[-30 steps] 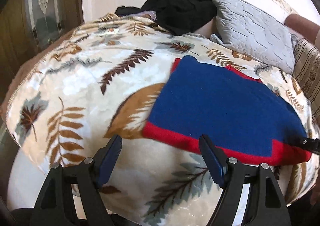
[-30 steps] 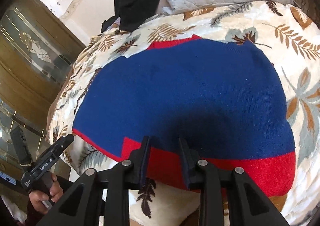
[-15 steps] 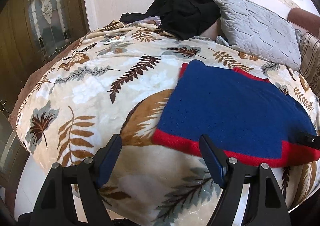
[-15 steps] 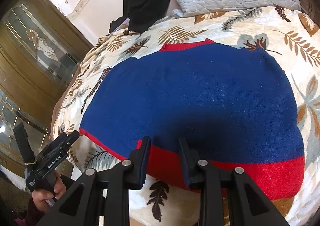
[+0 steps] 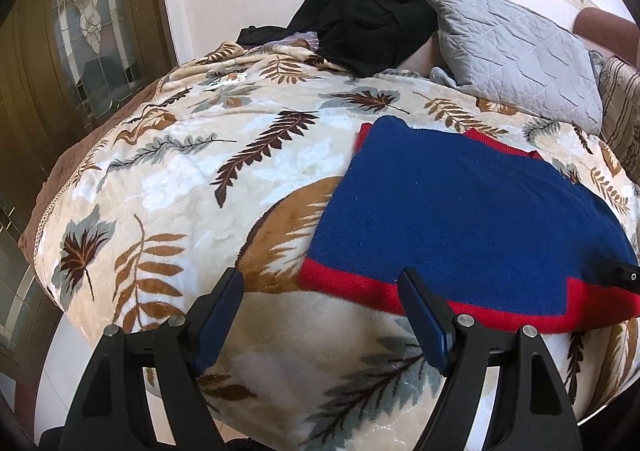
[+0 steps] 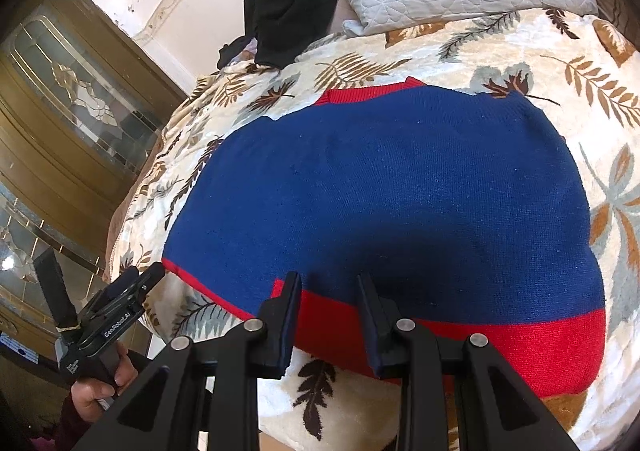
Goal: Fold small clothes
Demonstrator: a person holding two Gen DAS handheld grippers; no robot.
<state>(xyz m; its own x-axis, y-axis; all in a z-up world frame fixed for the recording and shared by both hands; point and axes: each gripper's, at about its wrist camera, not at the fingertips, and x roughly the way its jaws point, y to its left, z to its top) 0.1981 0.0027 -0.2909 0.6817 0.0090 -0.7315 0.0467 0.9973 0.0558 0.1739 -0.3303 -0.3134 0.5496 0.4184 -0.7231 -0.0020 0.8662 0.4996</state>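
Note:
A blue knitted garment with red trim [image 5: 460, 211] lies flat and folded on the leaf-print blanket [image 5: 200, 179]. It also fills the right wrist view [image 6: 380, 191]. My left gripper [image 5: 320, 299] is open and empty, hovering off the garment's near left corner by the bed's edge. My right gripper [image 6: 328, 287] is open with a moderate gap, hovering just above the garment's red hem; nothing is between its fingers. The left gripper also shows in the right wrist view [image 6: 132, 291], held in a hand at the lower left.
A black heap of clothes [image 5: 368, 15] and a grey quilted pillow [image 5: 516, 51] lie at the bed's far side. A striped cushion [image 5: 620, 107] is at the right. A wooden cabinet with glass doors [image 6: 60, 111] stands left of the bed.
Both grippers have drawn back and up a little from the garment. The left view now shows more of the bed's left side. The jaws have not changed.

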